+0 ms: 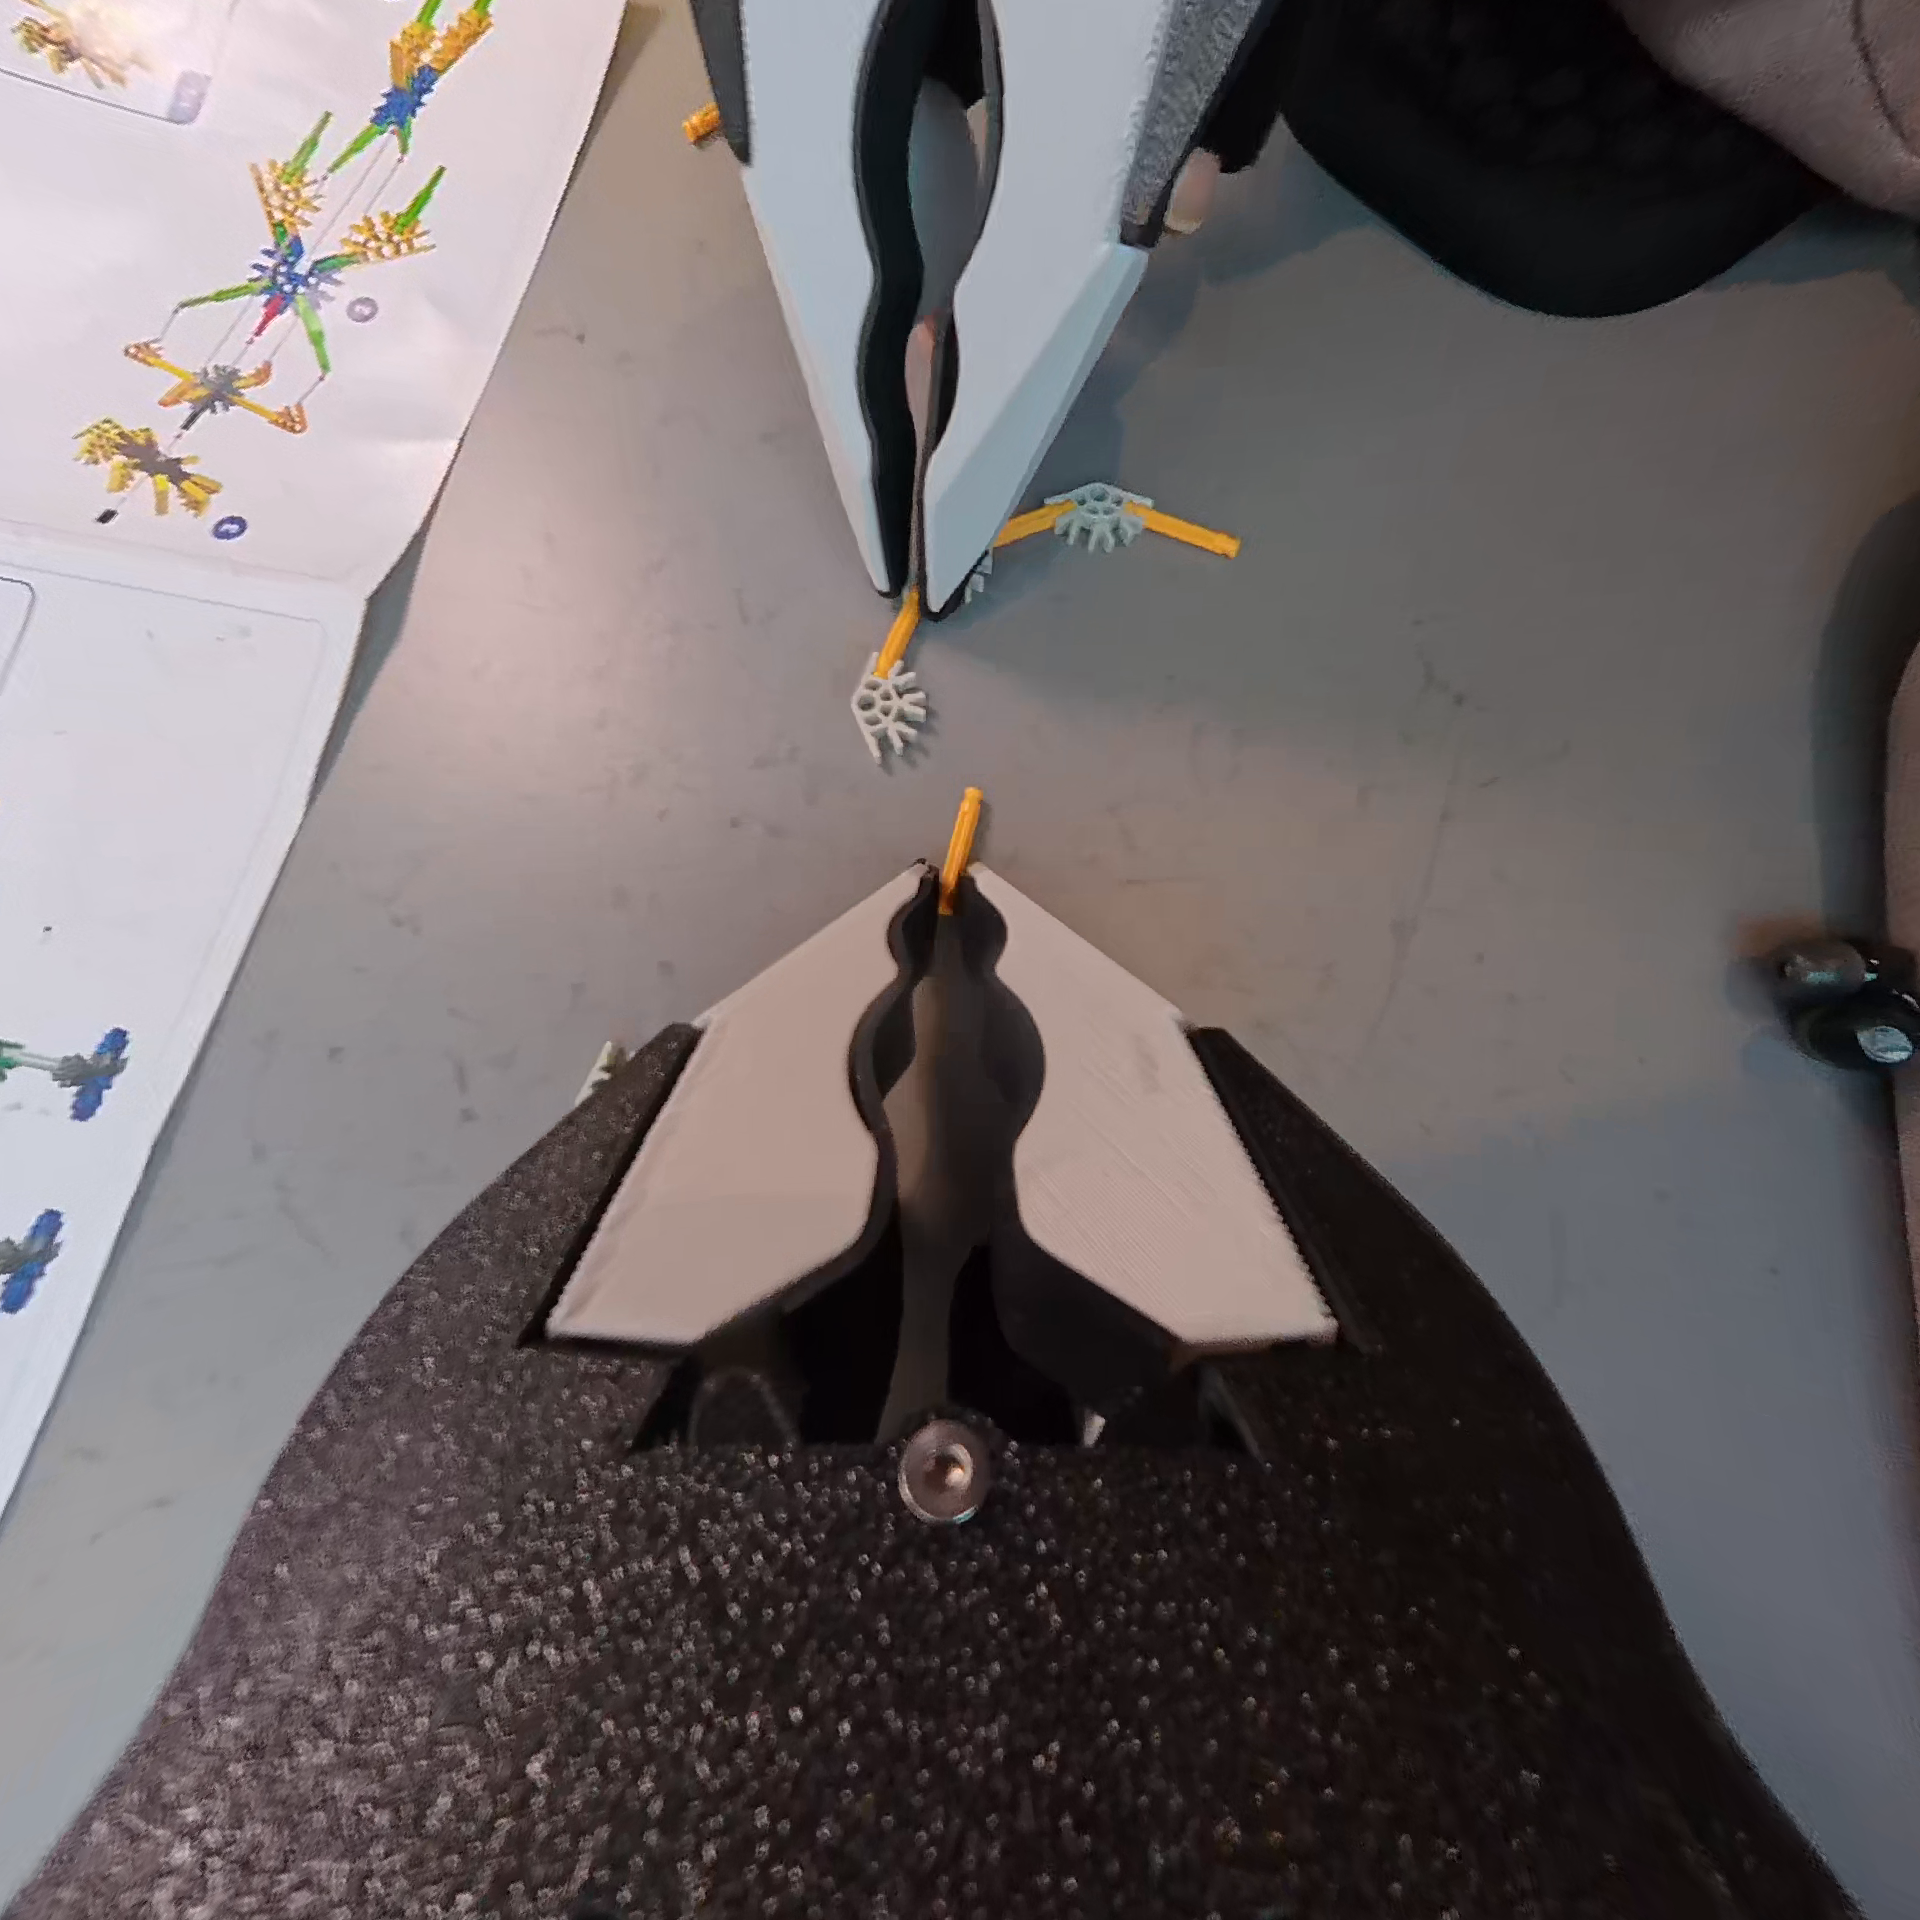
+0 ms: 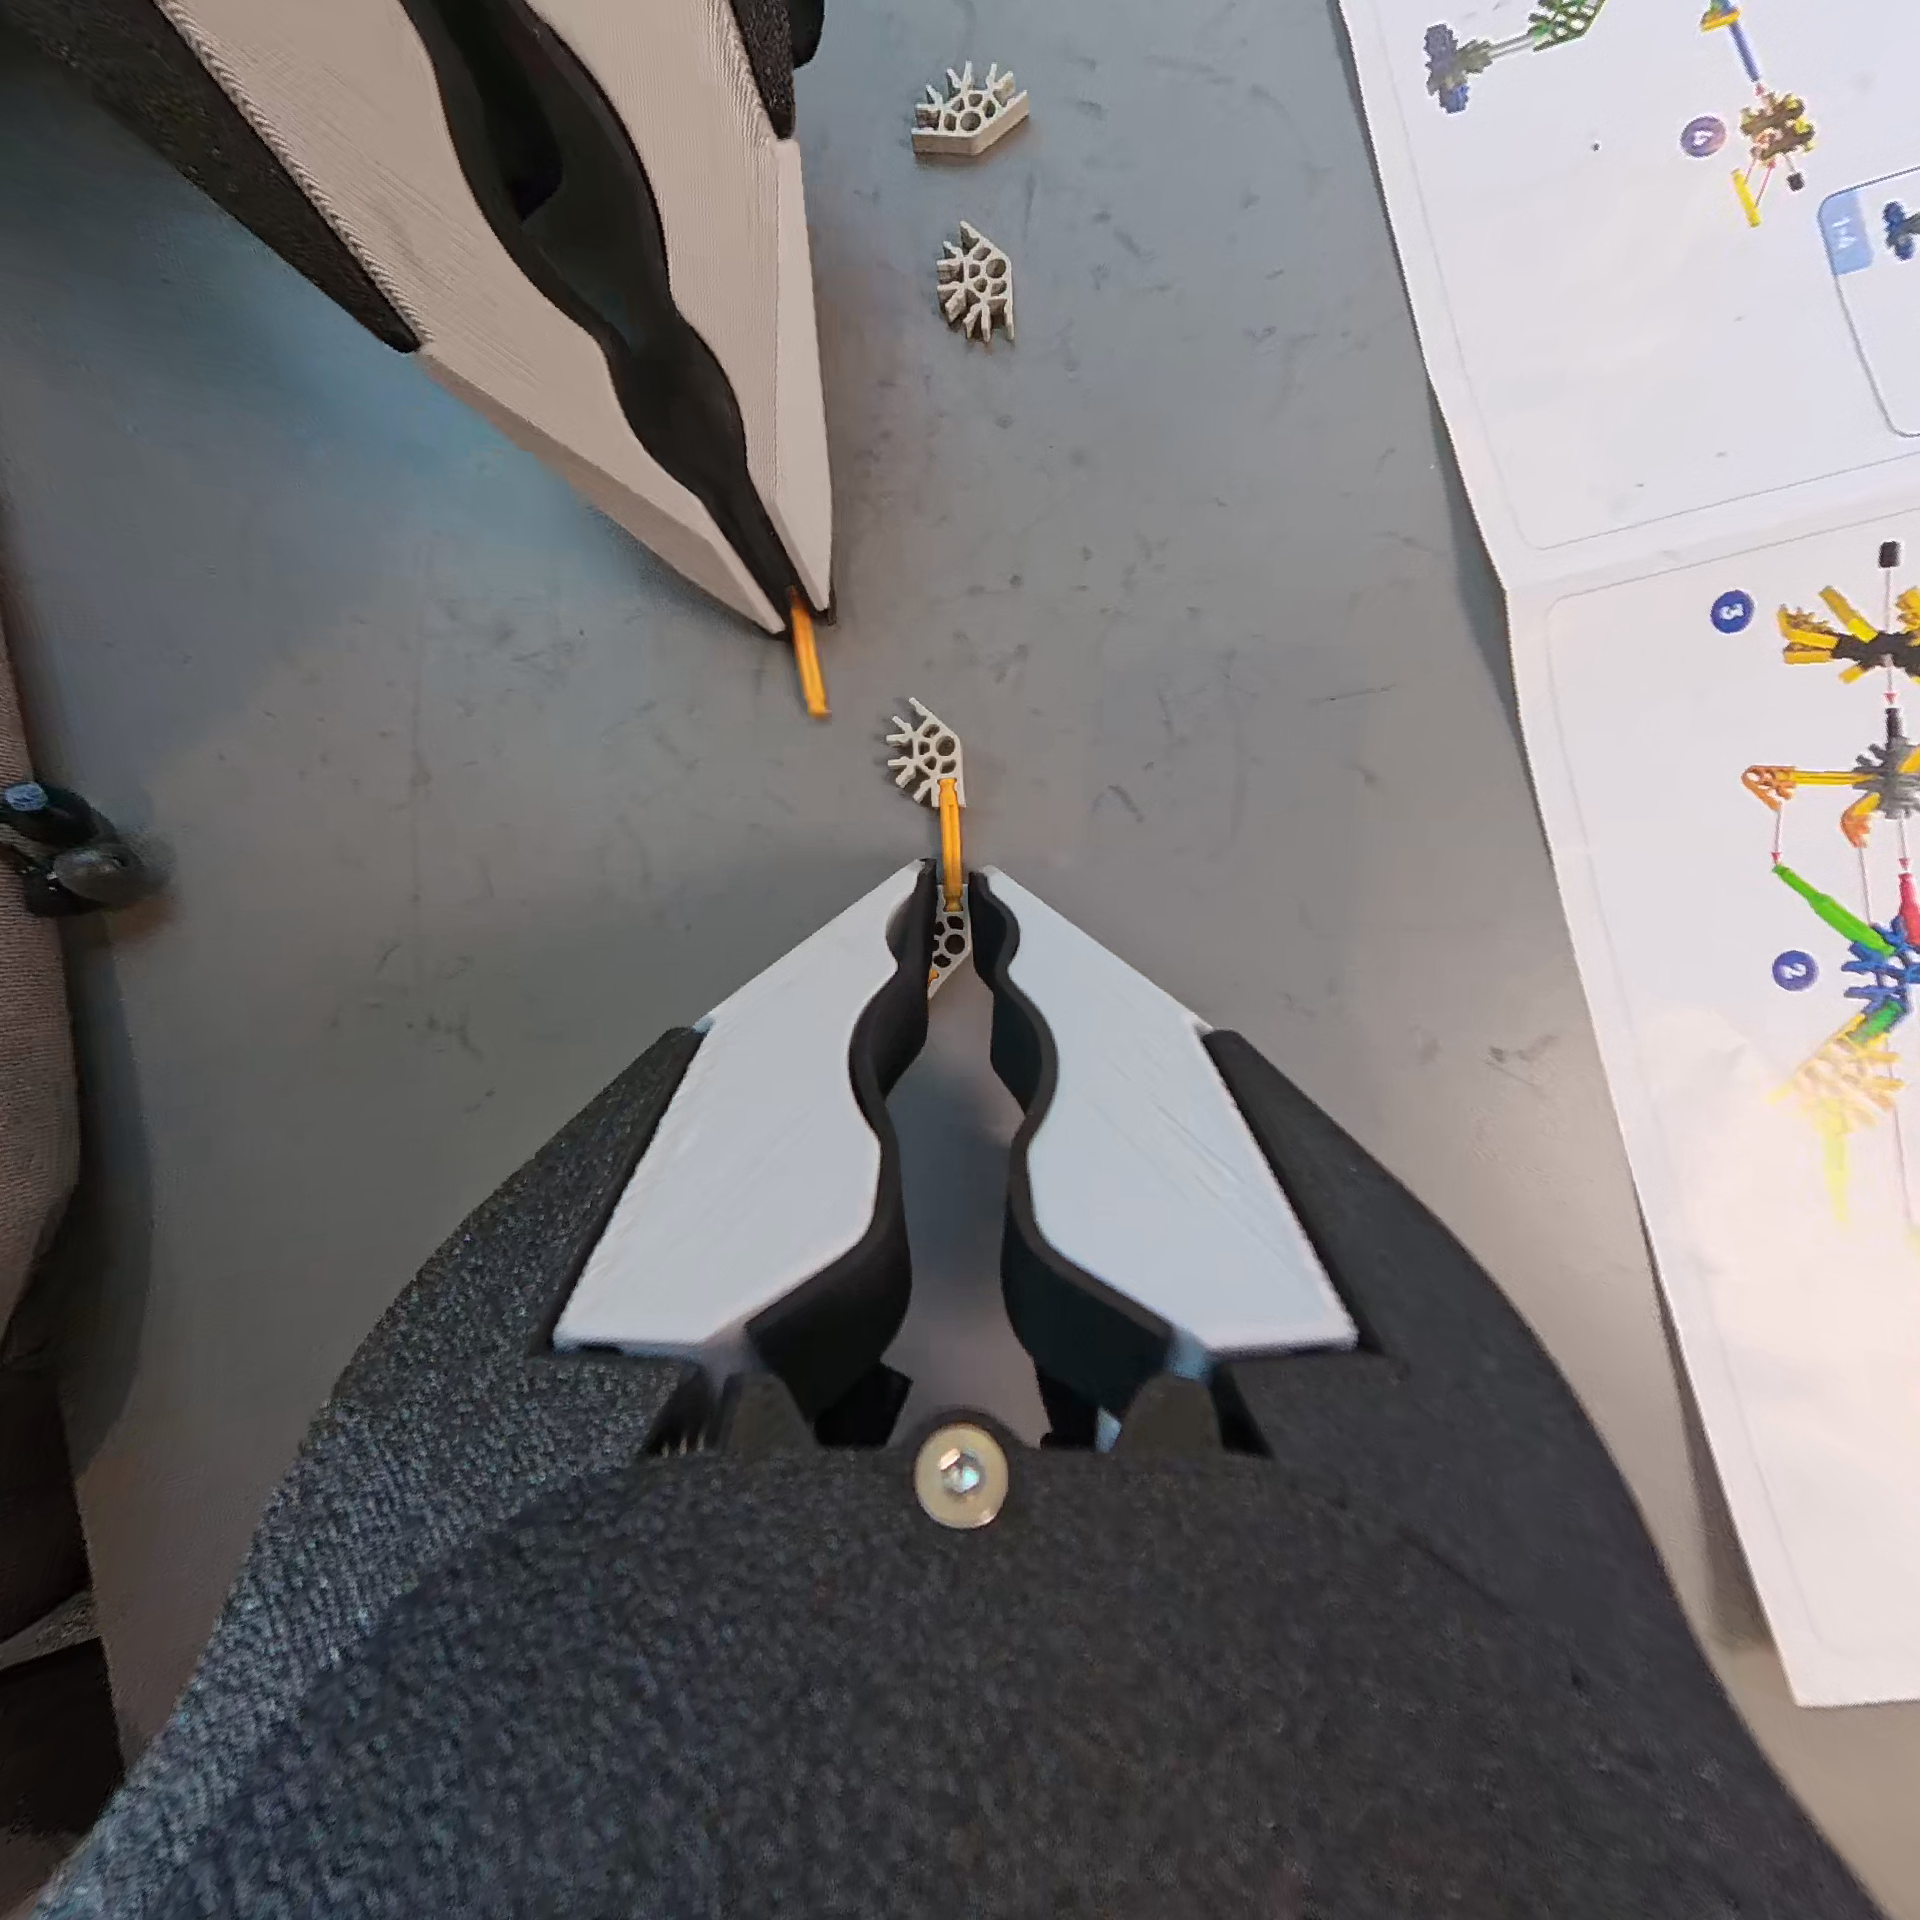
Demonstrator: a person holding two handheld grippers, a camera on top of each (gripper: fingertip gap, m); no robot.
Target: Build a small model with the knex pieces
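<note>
My left gripper (image 1: 948,878) is shut on a short yellow rod (image 1: 961,840) that sticks out past its tips. It also shows in the right wrist view (image 2: 805,611) with the rod (image 2: 808,665). My right gripper (image 2: 948,878) is shut on a grey-and-yellow rod assembly, with a grey connector (image 2: 951,930) pinched between its pads. A yellow rod (image 2: 949,831) runs forward from there to another grey snowflake connector (image 2: 928,753). In the left wrist view the right gripper (image 1: 920,603) comes from above, and that end connector (image 1: 888,707) is a short gap from my rod tip. Another part of the assembly (image 1: 1101,520) trails behind.
Two loose grey connectors (image 2: 971,109) (image 2: 977,281) lie on the grey table (image 2: 1195,623) beyond the left gripper. Printed instruction sheets lie along one side (image 1: 208,312) (image 2: 1714,779). A small black object (image 1: 1849,1008) and dark fabric (image 1: 1558,156) sit at the opposite edge. My right fingertips sit around 6 cm from my left ones. From the left gripper's tips to the small black object (image 1: 1849,1008) is close to 15 cm. It turns up in the right wrist view (image 2: 54,826) as well.
</note>
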